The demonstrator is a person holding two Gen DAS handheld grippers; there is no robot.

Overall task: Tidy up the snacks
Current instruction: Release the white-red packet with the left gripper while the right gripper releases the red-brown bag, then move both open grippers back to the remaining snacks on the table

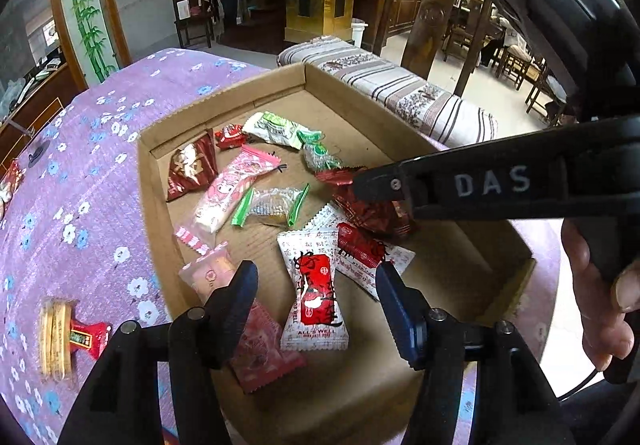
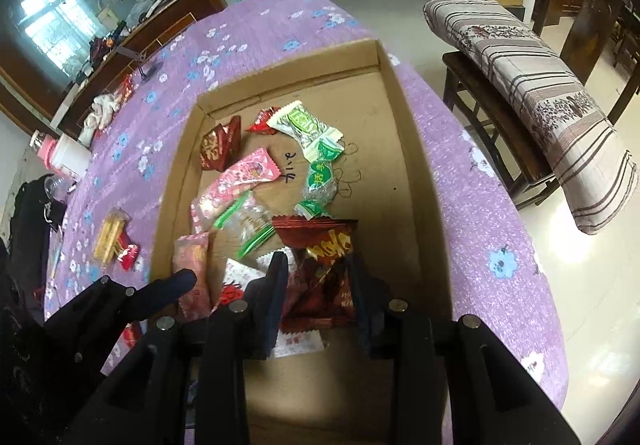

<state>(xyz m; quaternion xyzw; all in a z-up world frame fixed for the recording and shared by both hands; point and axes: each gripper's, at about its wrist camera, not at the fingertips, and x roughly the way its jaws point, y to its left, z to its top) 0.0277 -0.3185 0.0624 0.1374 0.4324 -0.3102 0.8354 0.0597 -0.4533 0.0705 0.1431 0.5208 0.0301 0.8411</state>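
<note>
A shallow cardboard box (image 1: 156,181) (image 2: 404,149) on a purple flowered tablecloth holds several wrapped snacks. My left gripper (image 1: 316,285) is open over the box's near end, above a white and red candy packet (image 1: 314,293). My right gripper (image 2: 318,277) is closed on a dark red snack packet (image 2: 324,273), just above the box floor; it shows in the left wrist view (image 1: 372,185) holding the same packet (image 1: 372,211). A packet of biscuits with a red wrapper (image 1: 64,337) (image 2: 114,241) lies on the cloth left of the box.
A pink-capped bottle (image 2: 64,155), a white cloth (image 2: 102,109) and another red snack (image 1: 10,181) sit at the table's far left. A bench with a striped cushion (image 2: 540,101) stands right of the table.
</note>
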